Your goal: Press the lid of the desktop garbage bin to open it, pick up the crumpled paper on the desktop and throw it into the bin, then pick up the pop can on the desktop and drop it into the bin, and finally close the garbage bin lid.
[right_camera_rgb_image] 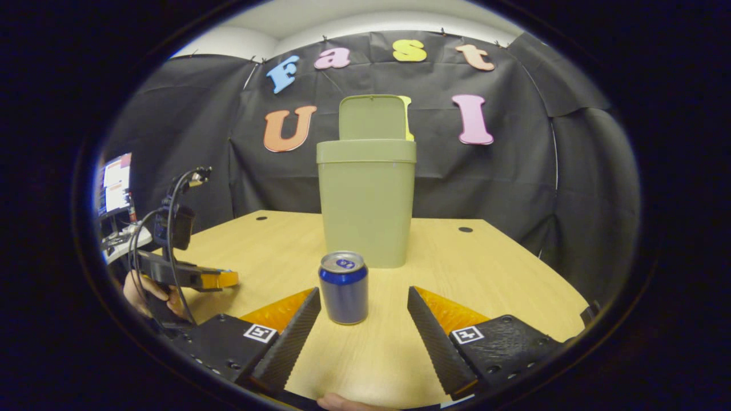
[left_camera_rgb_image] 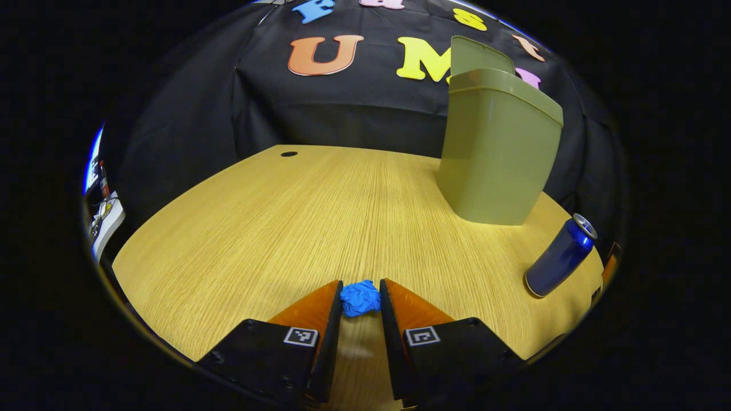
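Two fingers of the left gripper (left_camera_rgb_image: 361, 297) stood close on either side of the crumpled paper (left_camera_rgb_image: 360, 298), a blue wad low over the wooden desktop (left_camera_rgb_image: 274, 228); the jaws looked closed on it, both inner faces against its sides. The right gripper (right_camera_rgb_image: 364, 305) had its jaws spread wide, the pop can (right_camera_rgb_image: 344, 287) standing just past the tips, touching neither. The can was upright on the desktop, long axis vertical, its tab end facing up. Behind the can stood the green garbage bin (right_camera_rgb_image: 366, 200), also upright, its lid (right_camera_rgb_image: 372, 117) swung up and back; its inside could not be seen. In the right gripper view the left gripper sat far left, a hand (right_camera_rgb_image: 143, 294) holding it.
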Motion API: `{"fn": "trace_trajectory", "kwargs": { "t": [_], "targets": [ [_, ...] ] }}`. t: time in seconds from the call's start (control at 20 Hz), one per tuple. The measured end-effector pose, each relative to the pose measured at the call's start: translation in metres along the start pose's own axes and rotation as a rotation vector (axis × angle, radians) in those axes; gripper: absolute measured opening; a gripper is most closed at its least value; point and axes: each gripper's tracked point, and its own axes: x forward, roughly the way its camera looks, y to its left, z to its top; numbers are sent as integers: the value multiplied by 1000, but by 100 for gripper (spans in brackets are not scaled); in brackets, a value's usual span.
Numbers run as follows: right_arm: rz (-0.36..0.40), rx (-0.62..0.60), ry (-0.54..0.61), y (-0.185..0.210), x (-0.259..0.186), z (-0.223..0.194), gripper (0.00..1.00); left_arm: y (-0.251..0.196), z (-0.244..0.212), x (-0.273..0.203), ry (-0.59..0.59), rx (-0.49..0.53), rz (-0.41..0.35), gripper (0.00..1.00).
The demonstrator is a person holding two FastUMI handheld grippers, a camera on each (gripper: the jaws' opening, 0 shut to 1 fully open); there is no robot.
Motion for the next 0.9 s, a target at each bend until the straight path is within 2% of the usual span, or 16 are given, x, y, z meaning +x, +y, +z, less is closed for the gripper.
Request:
{"fn": "trace_trajectory", "kwargs": {
  "t": [0.1, 0.15, 0.2, 0.4, 0.45, 0.5, 0.65, 0.7, 0.75, 0.8, 0.9],
  "targets": [
    [5, -8, 26, 7, 6, -11, 98, -1, -1, -5, -5, -7, -11, 42],
    [11, -5, 31, 11, 9, -14, 98, -3, -1, -6, -5, -6, -14, 46],
    [12, -1, 38, 12, 12, -17, 95, -5, 1, -9, -14, 1, -16, 41],
    [-5, 12, 45, 15, 27, -23, 98, -7, 19, -22, -74, 19, -17, 41],
    [-7, 22, 38, 17, 31, -20, 95, -8, 22, -26, -86, 22, -21, 46],
    [-8, 27, 31, 21, 38, -19, 95, -9, 24, -29, -98, 27, -22, 41],
    [-28, 16, 15, 27, 58, -14, 95, -17, 29, -35, -120, 39, -39, 42],
    [-40, 11, 19, 27, 65, -15, 98, -19, 31, -36, -128, 43, -41, 46],
    [-42, 10, 25, 29, 72, -15, 95, -21, 33, -38, -136, 48, -46, 41],
    [-47, 10, 31, 31, 78, -15, 95, -22, 35, -40, -143, 53, -49, 41],
    [-56, 16, 52, 31, 89, -19, 95, -24, 38, -45, -157, 60, -53, 46]
  ]
}}
